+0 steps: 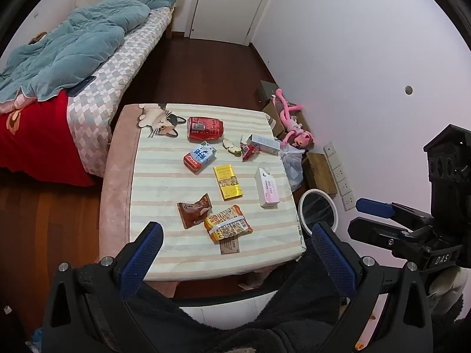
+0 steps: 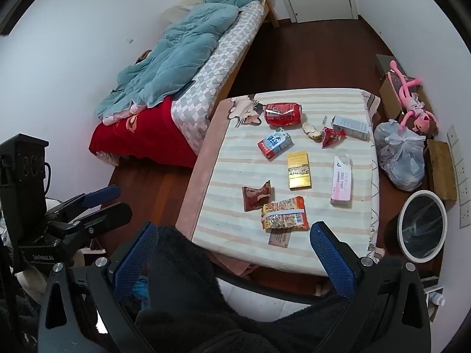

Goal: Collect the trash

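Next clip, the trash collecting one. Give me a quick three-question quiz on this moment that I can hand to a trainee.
1. True or false: the red can stands upright on the table.
2. Which item lies nearest the table's front edge? A) gold box B) orange snack wrapper C) pink and white box
3. Fill in: the white-rimmed bin stands on the ____, off the table's right side.

Key
1. False: it lies on its side.
2. B
3. floor

Both the left gripper and the right gripper are open and hold nothing.
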